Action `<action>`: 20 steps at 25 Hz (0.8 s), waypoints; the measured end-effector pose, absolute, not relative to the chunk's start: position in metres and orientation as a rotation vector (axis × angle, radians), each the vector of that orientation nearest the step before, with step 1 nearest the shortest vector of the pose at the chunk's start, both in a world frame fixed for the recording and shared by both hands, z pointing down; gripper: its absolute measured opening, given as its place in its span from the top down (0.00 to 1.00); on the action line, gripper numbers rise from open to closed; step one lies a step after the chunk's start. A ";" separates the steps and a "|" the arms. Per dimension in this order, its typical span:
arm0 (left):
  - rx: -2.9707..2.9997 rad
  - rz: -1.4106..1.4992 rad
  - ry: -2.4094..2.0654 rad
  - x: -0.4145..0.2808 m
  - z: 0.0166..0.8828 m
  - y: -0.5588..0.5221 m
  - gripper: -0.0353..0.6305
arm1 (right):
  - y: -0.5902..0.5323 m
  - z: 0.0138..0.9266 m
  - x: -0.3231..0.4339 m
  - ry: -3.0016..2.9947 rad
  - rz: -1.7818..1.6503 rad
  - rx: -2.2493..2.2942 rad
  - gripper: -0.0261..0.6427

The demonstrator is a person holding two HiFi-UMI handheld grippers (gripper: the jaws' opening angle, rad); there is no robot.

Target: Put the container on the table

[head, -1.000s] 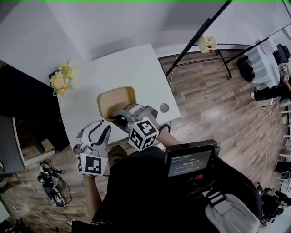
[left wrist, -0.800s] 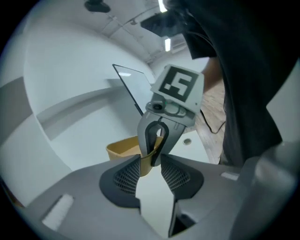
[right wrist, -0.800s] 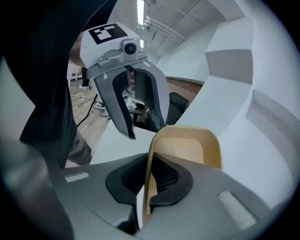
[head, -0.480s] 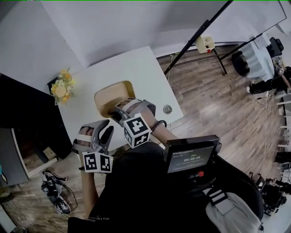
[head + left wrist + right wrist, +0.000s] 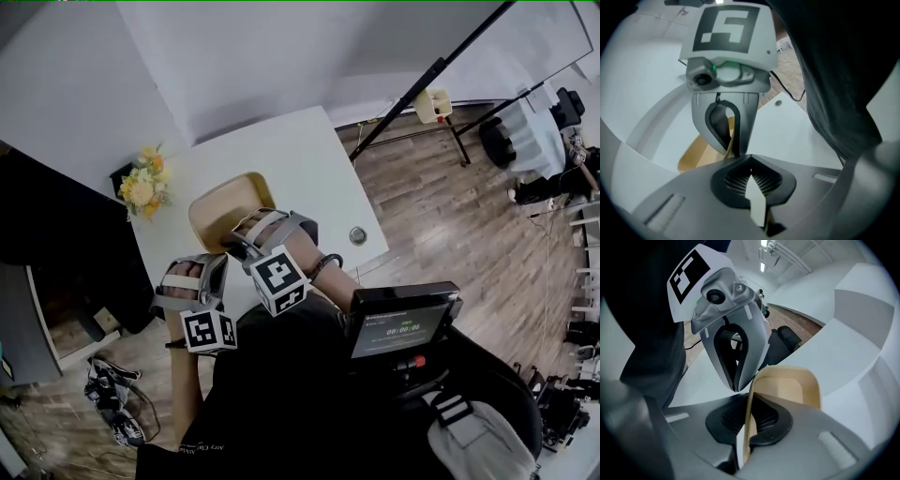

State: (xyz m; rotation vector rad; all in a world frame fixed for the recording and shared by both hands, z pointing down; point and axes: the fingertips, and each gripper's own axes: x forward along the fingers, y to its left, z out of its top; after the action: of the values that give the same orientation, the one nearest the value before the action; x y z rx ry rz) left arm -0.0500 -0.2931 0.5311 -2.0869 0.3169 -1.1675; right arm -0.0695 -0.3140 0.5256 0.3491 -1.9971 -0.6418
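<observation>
The container looks matt tan, smooth and thin-walled, like moulded pulp or plastic. The tabletop under the container is smooth matt white. The right gripper has satin grey plastic jaws with black ribbed pads. The floor is wood plank

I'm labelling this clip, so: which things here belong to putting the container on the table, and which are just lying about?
In the job: container; table; right gripper, shut on its rim; left gripper, jaws just closed, grip on it unclear.
Lying about: flowers; small round thing on the table; stand on the floor.
</observation>
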 end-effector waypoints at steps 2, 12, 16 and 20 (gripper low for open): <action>-2.103 -1.165 0.340 -0.053 0.536 -0.296 0.94 | -0.313 0.524 -0.073 -2.011 -0.651 0.341 0.93; -2.140 -1.106 0.284 -0.061 0.529 -0.306 0.83 | -0.330 0.540 -0.065 -1.915 -0.657 0.365 0.92; -2.125 -1.128 0.264 -0.062 0.525 -0.300 0.78 | -0.330 0.553 -0.060 -1.873 -0.636 0.338 0.92; -2.122 -1.138 0.273 -0.057 0.520 -0.296 0.78 | -0.325 0.558 -0.058 -1.869 -0.610 0.329 0.92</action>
State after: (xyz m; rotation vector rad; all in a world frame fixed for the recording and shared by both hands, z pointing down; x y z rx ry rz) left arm -0.0568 -0.2965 0.5199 -2.1219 0.2728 -1.1384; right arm -0.0580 -0.3254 0.5577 0.3289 -1.8695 -0.6102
